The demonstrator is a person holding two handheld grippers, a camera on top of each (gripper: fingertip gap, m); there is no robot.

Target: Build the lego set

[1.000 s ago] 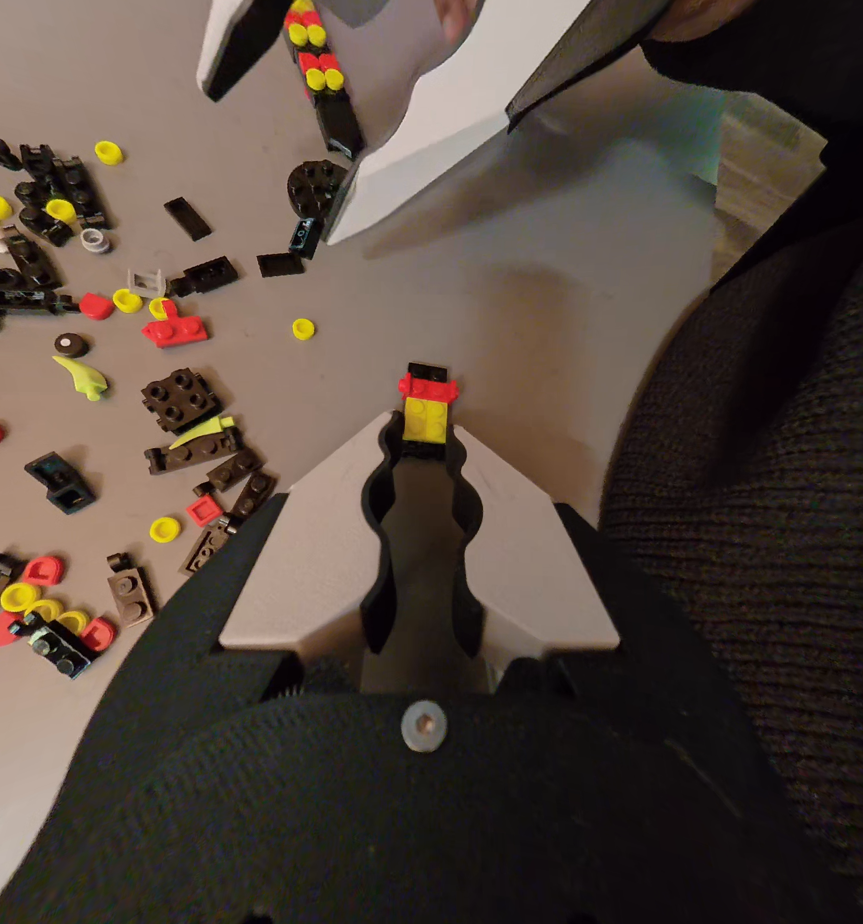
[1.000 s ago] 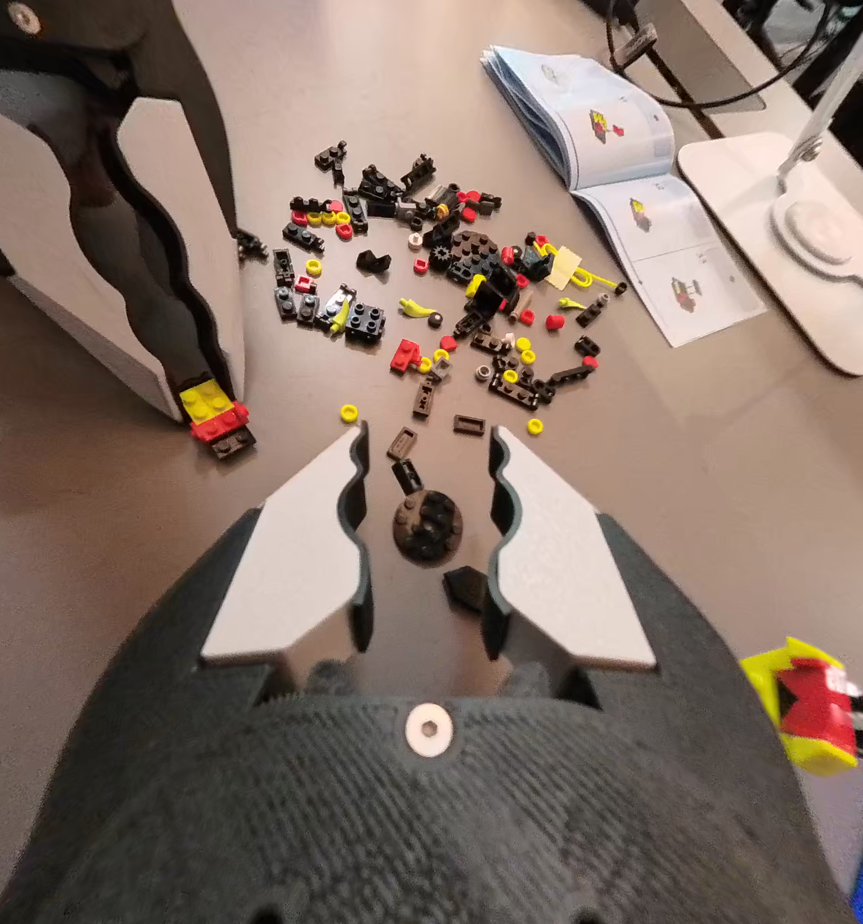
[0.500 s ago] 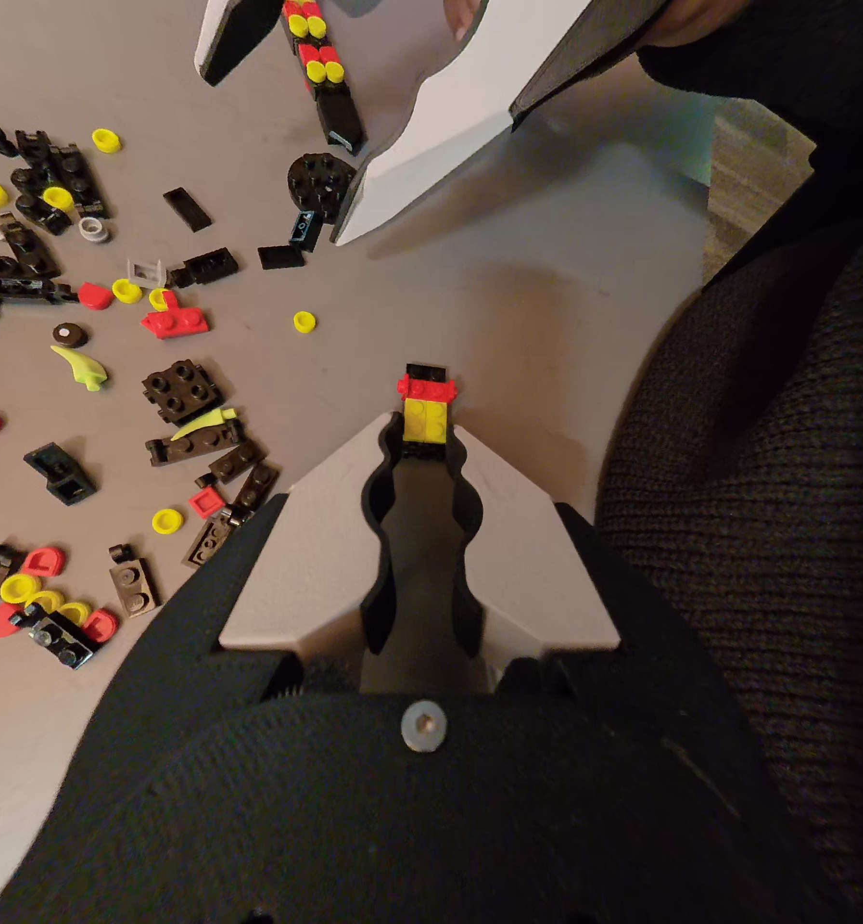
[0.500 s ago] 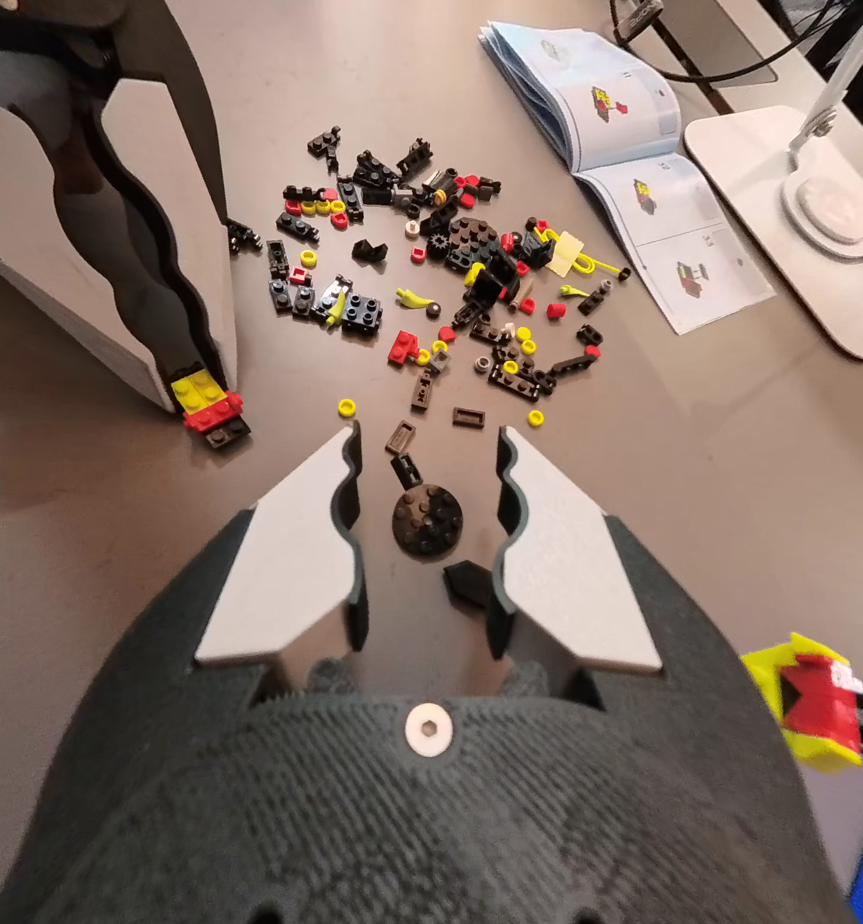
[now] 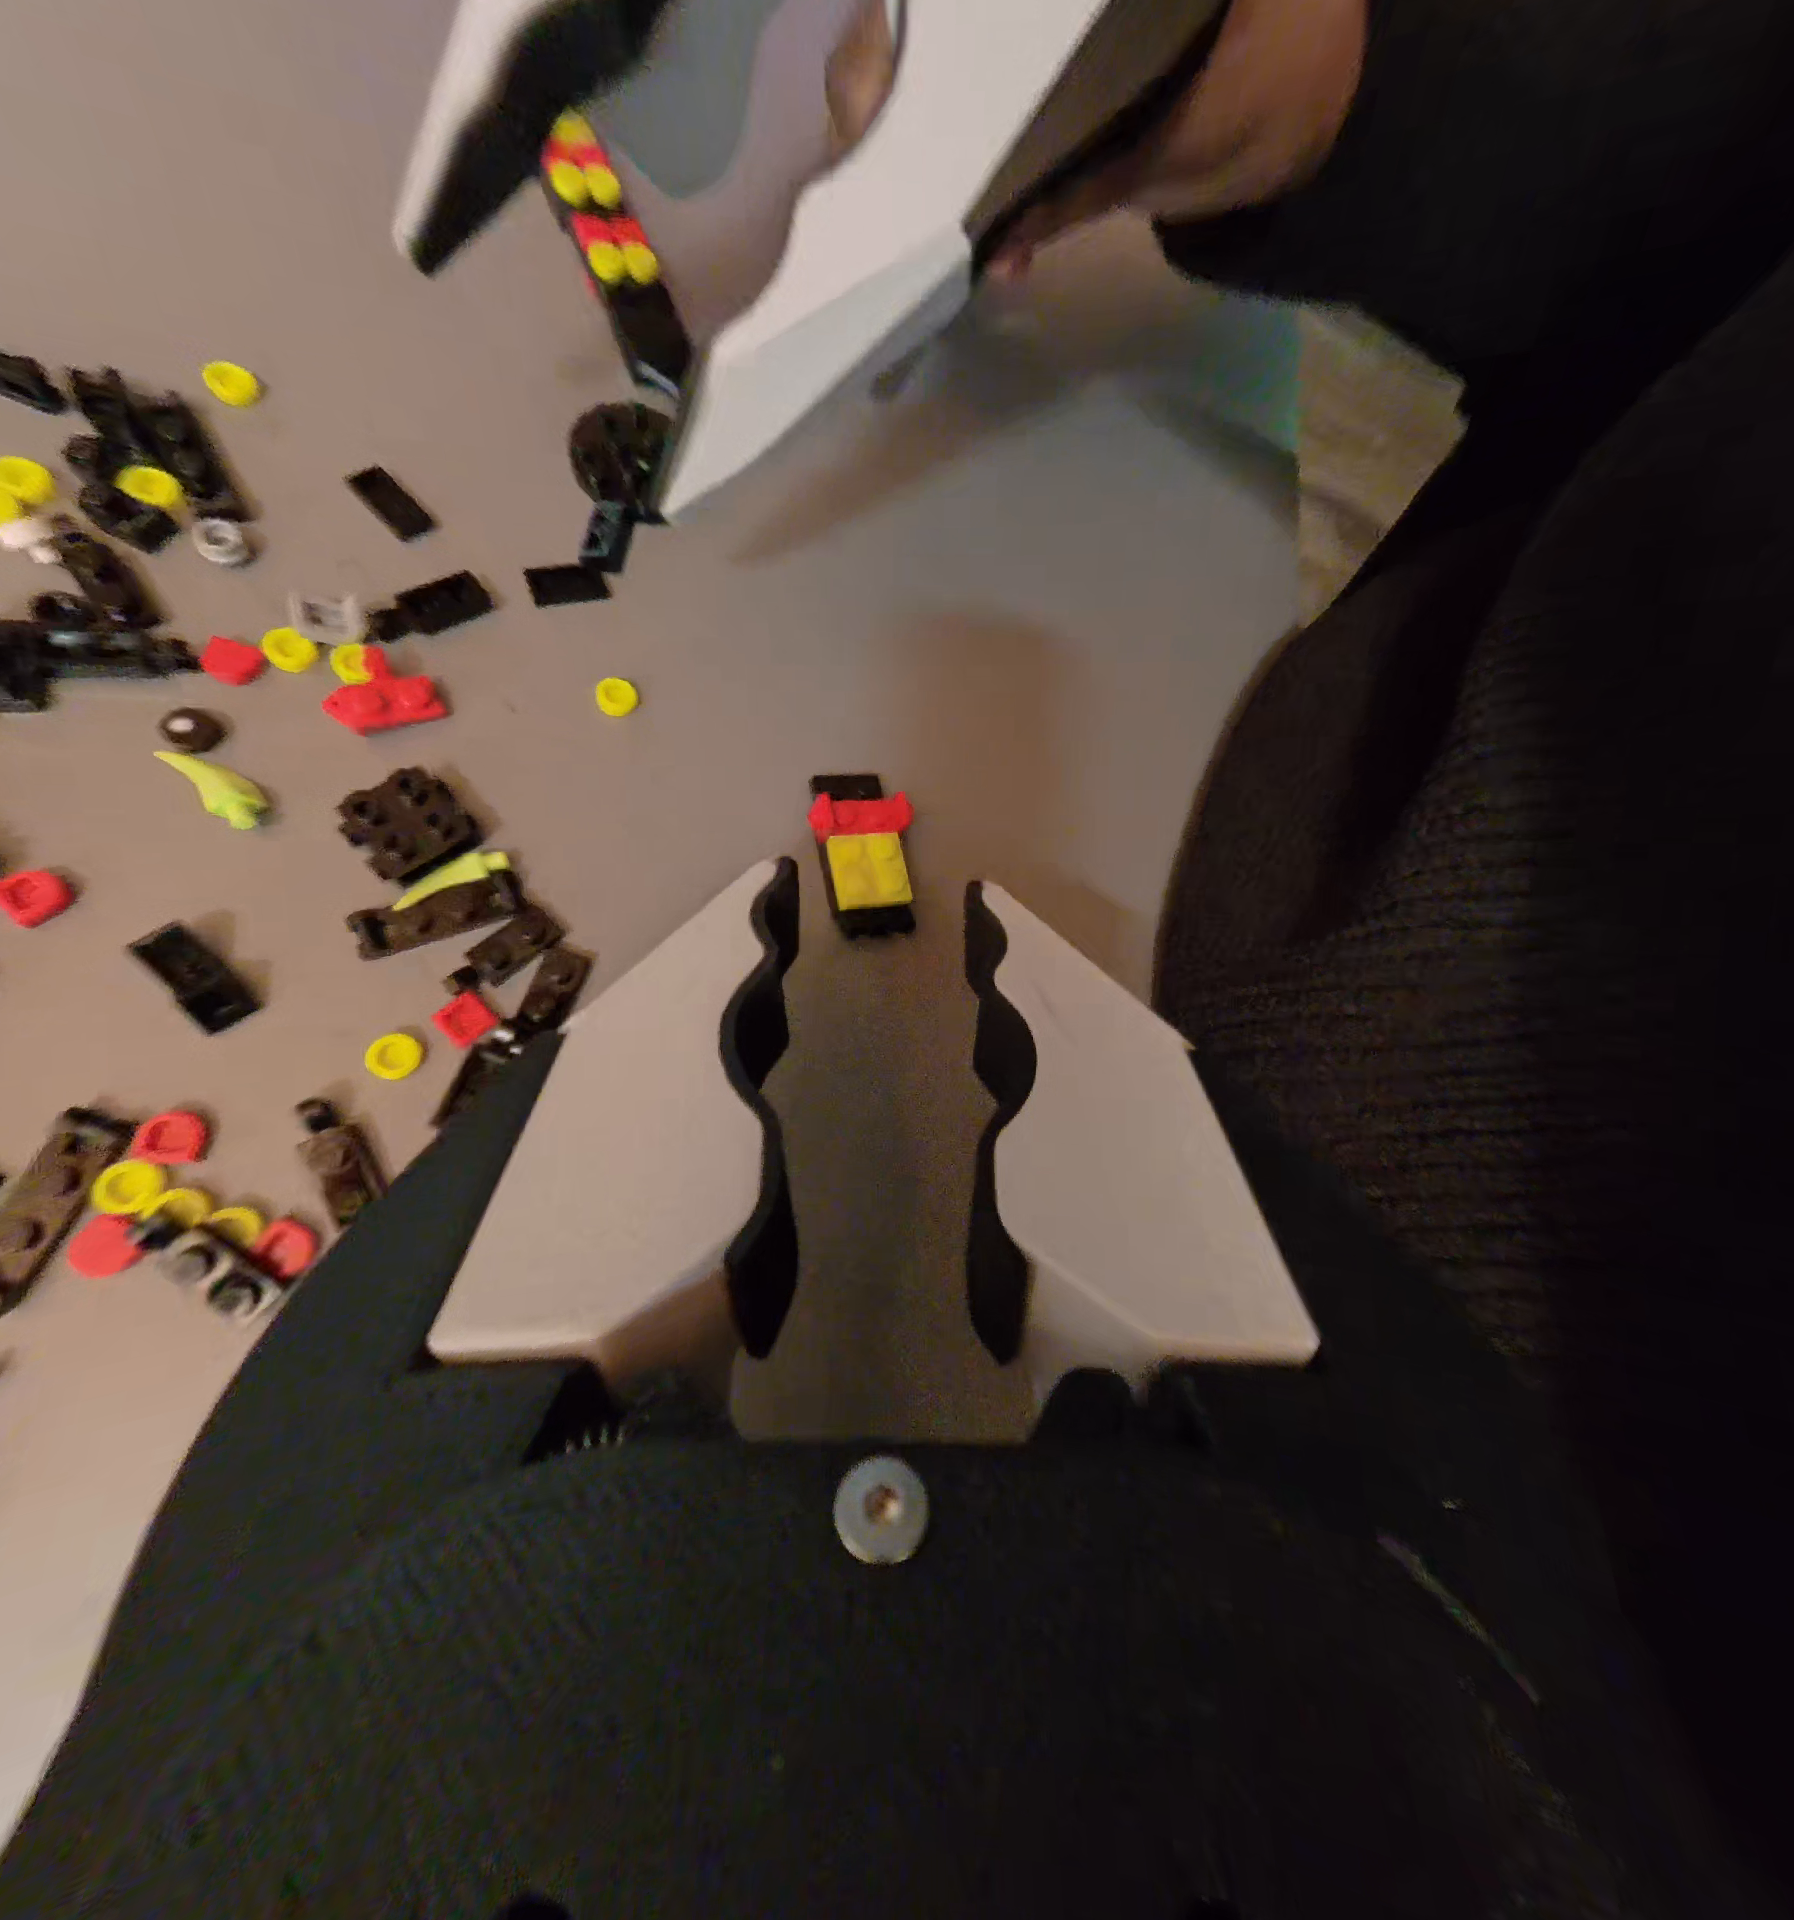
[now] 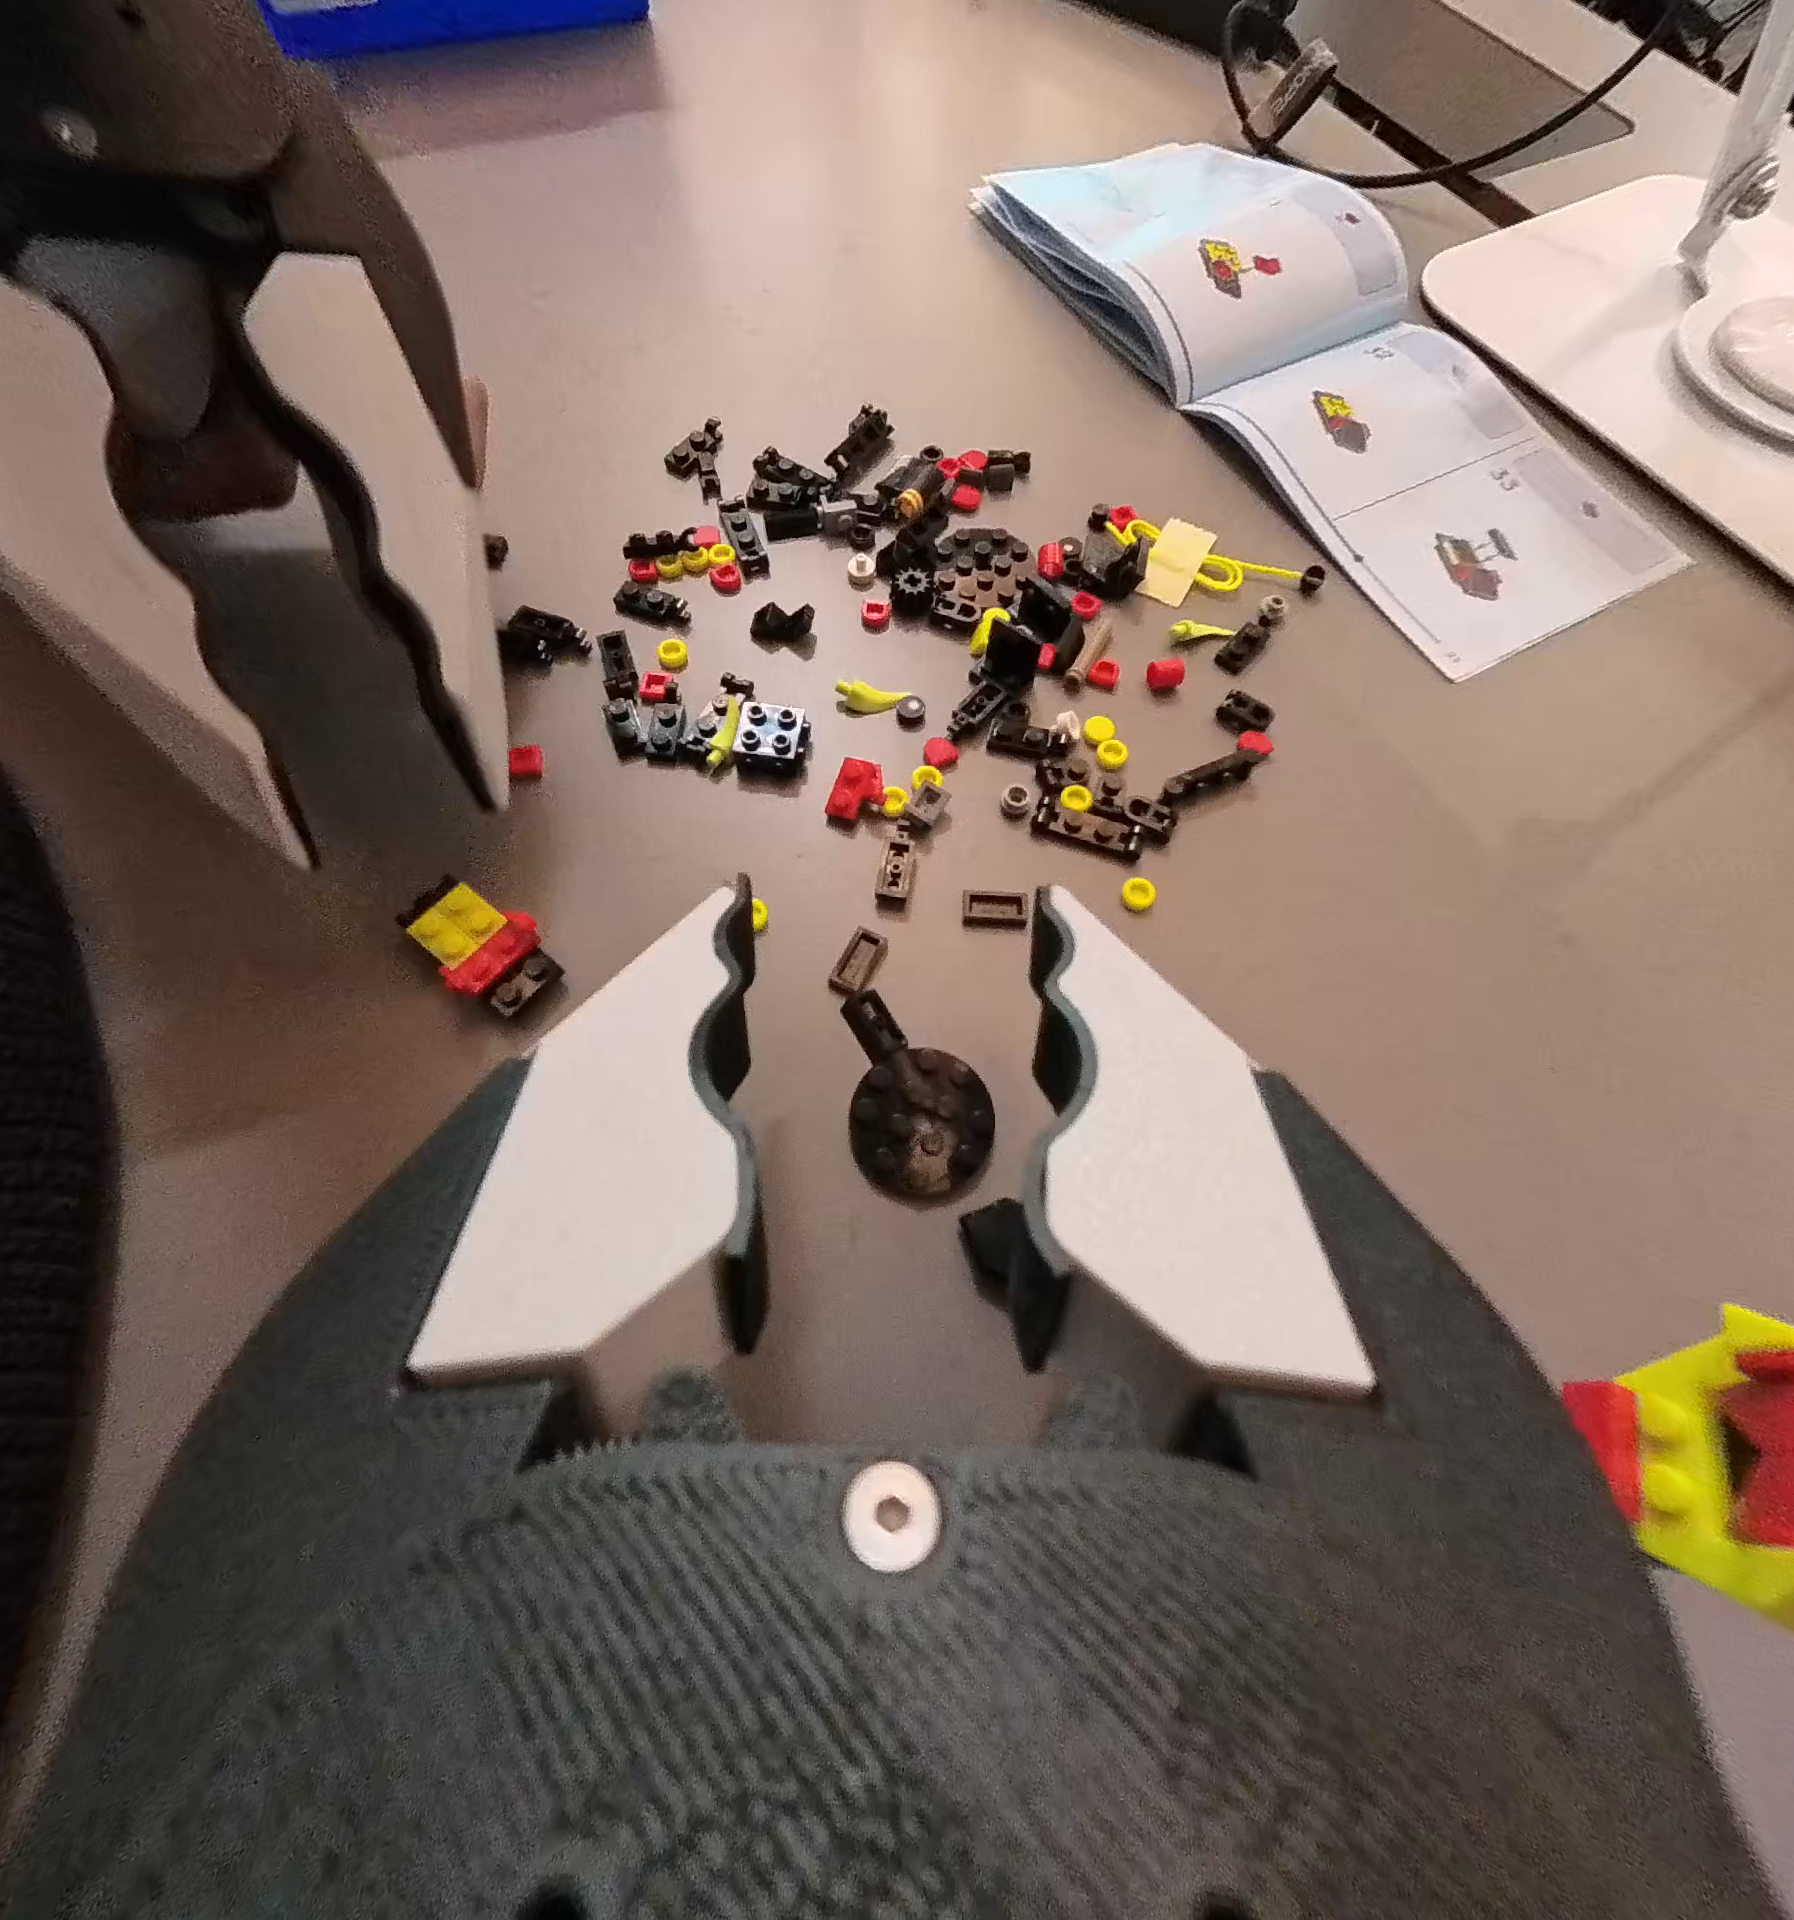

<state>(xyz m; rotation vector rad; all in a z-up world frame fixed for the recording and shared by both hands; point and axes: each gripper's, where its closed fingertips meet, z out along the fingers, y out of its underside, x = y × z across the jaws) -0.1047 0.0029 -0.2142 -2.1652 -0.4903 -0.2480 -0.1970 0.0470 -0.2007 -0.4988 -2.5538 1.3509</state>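
Lego set is far from done: one small yellow-red assembly (image 5: 865,865) lies free on the counter (image 5: 976,623), many loose pieces (image 6: 934,665) remain; both hand-held grippers gape empty.

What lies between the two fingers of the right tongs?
In the right wrist view, a round black studded plate lies on the table between the open right tongs, with smaller black pieces beside it.

1. Open instruction booklet (image 6: 1371,416) lying on the bench (image 6: 1392,987) is showing printed step numbers and build diagrams; content not transcribed.
2. Nothing else is bearing readable writing in either view.
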